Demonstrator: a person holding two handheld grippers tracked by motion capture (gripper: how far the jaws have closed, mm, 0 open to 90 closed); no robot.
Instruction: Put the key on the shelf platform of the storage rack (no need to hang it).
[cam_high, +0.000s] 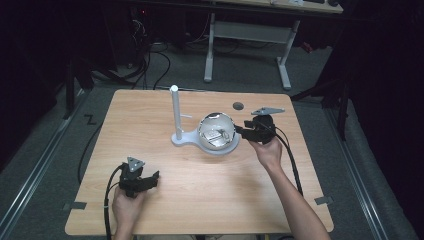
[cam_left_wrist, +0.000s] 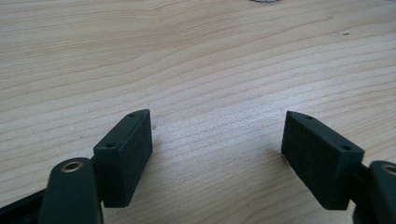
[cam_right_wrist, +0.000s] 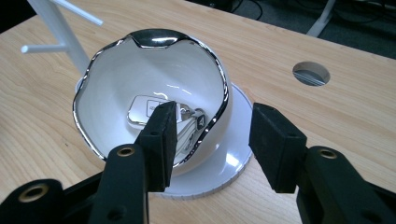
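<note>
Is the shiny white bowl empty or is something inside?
Not empty. The bowl holds a car key lying at its bottom.

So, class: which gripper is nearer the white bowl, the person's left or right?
Right. The right gripper is at the bowl's right rim, jaws open, one jaw over the rim in its own view. The left gripper sits open on bare table near the front left, well away.

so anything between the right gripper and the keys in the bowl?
Yes: the bowl's wall. The right gripper is open, one finger inside the rim, the other outside, astride the near wall. The keys lie at the bottom; above them nothing blocks.
</note>
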